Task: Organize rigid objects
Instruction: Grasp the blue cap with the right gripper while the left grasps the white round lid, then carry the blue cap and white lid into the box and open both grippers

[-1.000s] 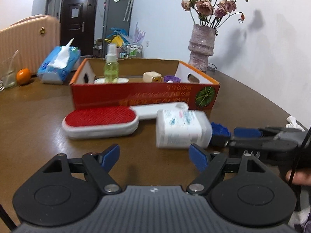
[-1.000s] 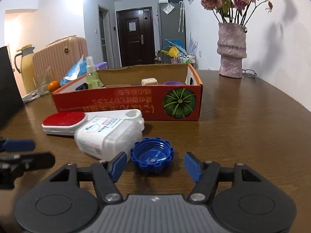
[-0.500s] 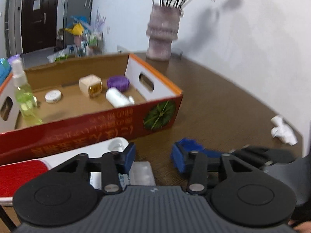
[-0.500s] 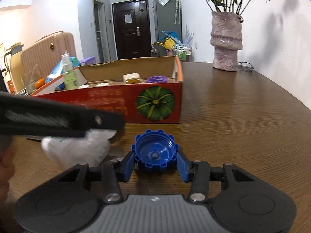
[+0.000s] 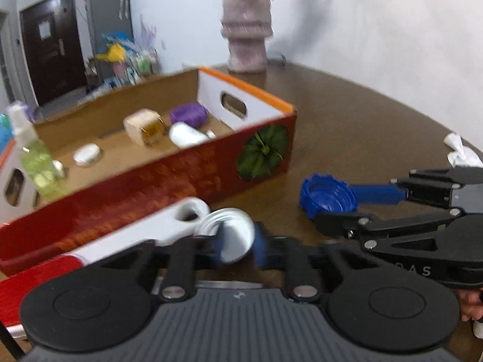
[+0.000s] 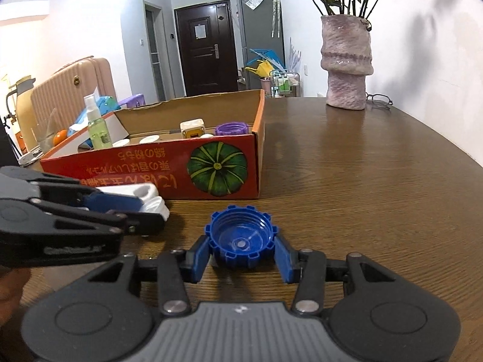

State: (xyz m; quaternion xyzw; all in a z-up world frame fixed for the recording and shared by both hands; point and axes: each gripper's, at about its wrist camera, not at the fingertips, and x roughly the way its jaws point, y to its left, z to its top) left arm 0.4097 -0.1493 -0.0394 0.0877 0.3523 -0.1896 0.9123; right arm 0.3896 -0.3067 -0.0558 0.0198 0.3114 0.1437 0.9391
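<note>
The blue cap (image 6: 241,239) sits open side up on the brown tabletop (image 6: 362,181), just in front of the red cardboard box (image 6: 181,169) near its pumpkin-printed corner. The right claw (image 6: 241,258) is clenched on it, one blue finger pressed against each side of its ridged rim. Just left of the cap, the left claw (image 5: 238,246) grips the neck end of a white jar (image 5: 231,236), whose threaded mouth shows between its blurred blue fingers. The jar lies beside the white handle of a lint brush (image 5: 169,226), whose red pad runs off toward the left edge, along the box's front wall. Inside the box stand a green spray bottle (image 6: 98,125), a beige cube (image 6: 193,128), a purple lid (image 6: 232,128) and small white pieces. A rough pink vase (image 6: 347,63) with dried roses stands farther back on the tabletop, and a crumpled white tissue (image 5: 462,150) lies near the right edge.
</note>
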